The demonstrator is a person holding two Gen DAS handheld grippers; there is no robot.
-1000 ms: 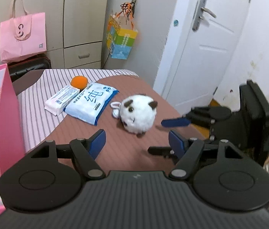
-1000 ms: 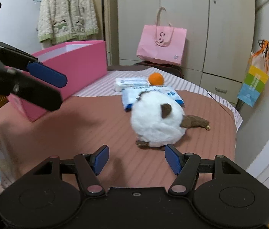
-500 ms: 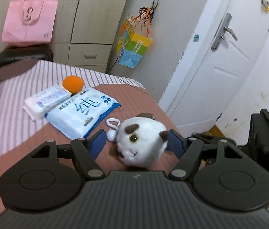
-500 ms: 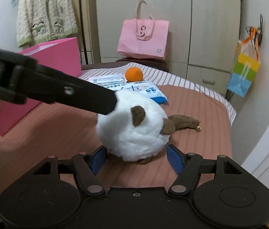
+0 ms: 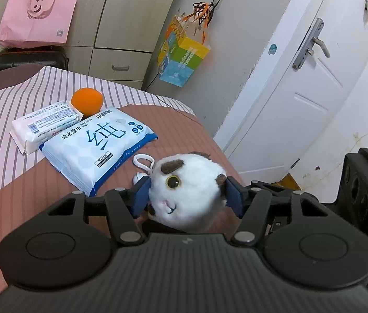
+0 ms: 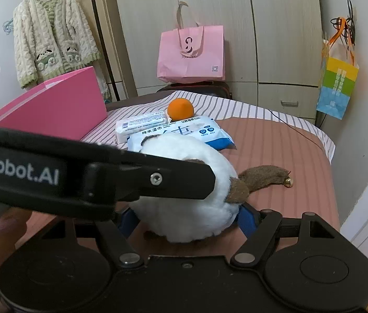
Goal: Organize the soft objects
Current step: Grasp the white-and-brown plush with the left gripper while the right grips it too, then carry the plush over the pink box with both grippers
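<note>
Gripping the plush toy [image 5: 188, 195] evenly is advised: left gripper [image 5: 186, 197] pads bracket it at frame centre, apparently touching; right gripper [image 6: 188, 217] jaws likewise straddle it.

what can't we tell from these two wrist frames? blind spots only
- Left wrist: underside of the plush is behind the left gripper body, so lift-off from the bed is unclear.
- Right wrist: the left gripper's arm crosses the plush, hiding its top and face.
- Right wrist: right gripper pads are mostly behind the plush; contact unclear.
- Pink box: contents out of sight in both views.
- Wipes pack: small print unreadable.
</note>
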